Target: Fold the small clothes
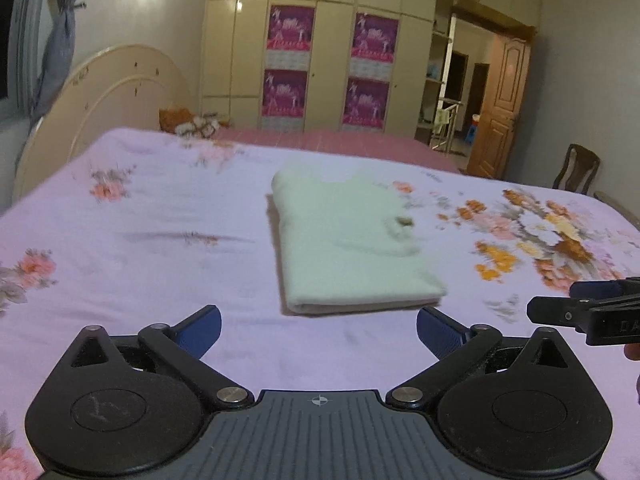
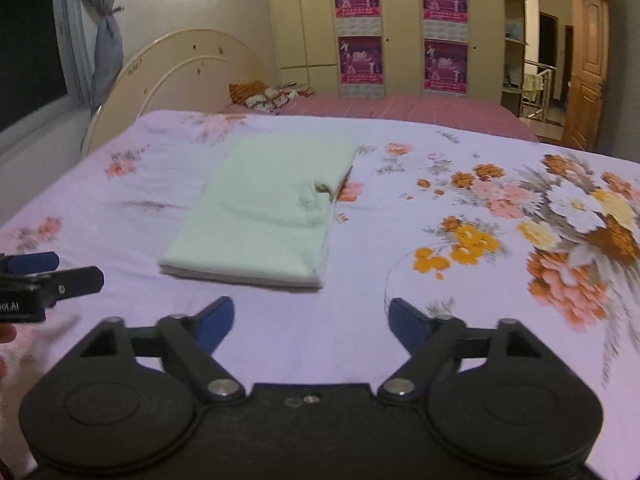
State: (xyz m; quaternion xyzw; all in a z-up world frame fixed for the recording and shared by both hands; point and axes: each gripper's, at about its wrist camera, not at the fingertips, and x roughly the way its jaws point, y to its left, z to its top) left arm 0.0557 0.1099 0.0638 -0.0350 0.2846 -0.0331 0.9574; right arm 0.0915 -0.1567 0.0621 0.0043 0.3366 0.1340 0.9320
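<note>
A pale green garment, folded into a neat rectangle (image 1: 352, 248), lay flat on the bed with the lilac flower-printed sheet (image 1: 160, 216), near the middle of it. One small dark spot was seen at its right edge, but the picture was too blurred to tell what it was.

The left claw (image 1: 319, 330) hung over the sheet just in front of the garment's near folded edge. Its blue pads stood wide apart, and nothing was between them. The right claw (image 2: 311, 322) was also spread wide and empty, with its pads apart from the cloth, and the garment lay ahead of it, a little to the left. Each claw appeared at the side of the other one's view.

Behind the bed stood a cream wardrobe with purple posters (image 2: 400, 28) and a brown wooden door (image 1: 504, 108).
</note>
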